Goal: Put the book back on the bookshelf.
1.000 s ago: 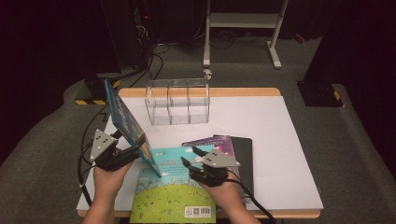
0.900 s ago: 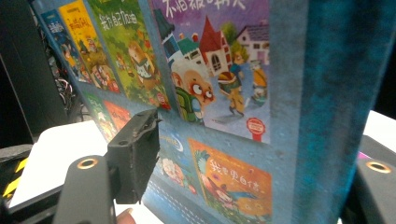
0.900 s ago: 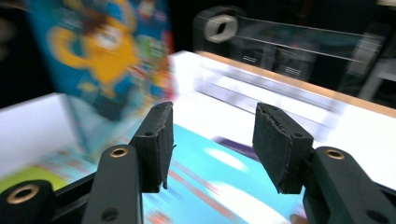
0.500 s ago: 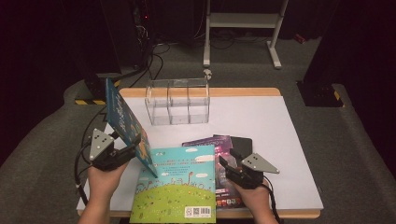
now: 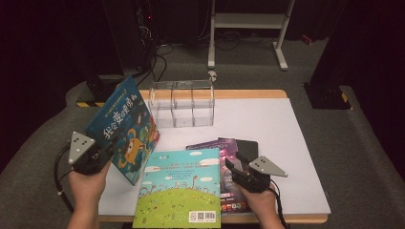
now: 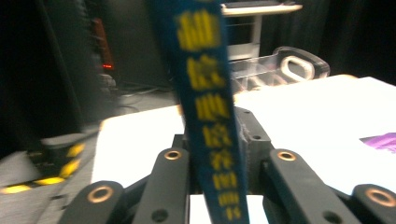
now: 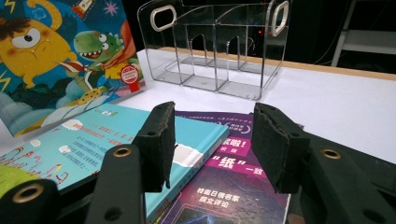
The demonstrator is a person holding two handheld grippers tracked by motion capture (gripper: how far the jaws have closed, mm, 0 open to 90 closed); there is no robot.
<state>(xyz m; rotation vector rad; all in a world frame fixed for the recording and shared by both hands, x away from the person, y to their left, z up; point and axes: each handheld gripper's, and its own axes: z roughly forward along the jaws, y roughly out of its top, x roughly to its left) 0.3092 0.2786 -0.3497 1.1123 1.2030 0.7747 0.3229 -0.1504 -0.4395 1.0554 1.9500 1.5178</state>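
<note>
My left gripper (image 5: 109,151) (image 6: 215,163) is shut on the lower edge of a blue picture book (image 5: 125,128). Its jaws have just been closing, with the book's blue spine (image 6: 208,93) between them. The book stands tilted off the table's left side, its cover facing up. A teal and green book (image 5: 180,188) (image 7: 93,140) lies flat at the front. A purple book (image 5: 229,148) (image 7: 233,182) lies partly under its right edge. My right gripper (image 5: 234,168) (image 7: 212,135) hovers open low over that edge, touching neither book.
A clear acrylic organizer (image 5: 182,102) (image 7: 219,46) with several upright slots stands at the back of the white tabletop (image 5: 267,124). A black flat item (image 5: 248,145) lies under the purple book. Cables and a metal stand's feet sit on the floor behind.
The right gripper moved right, from above the teal book to its right edge, then held still. The blue book swung in the left gripper so its cover now faces up.
</note>
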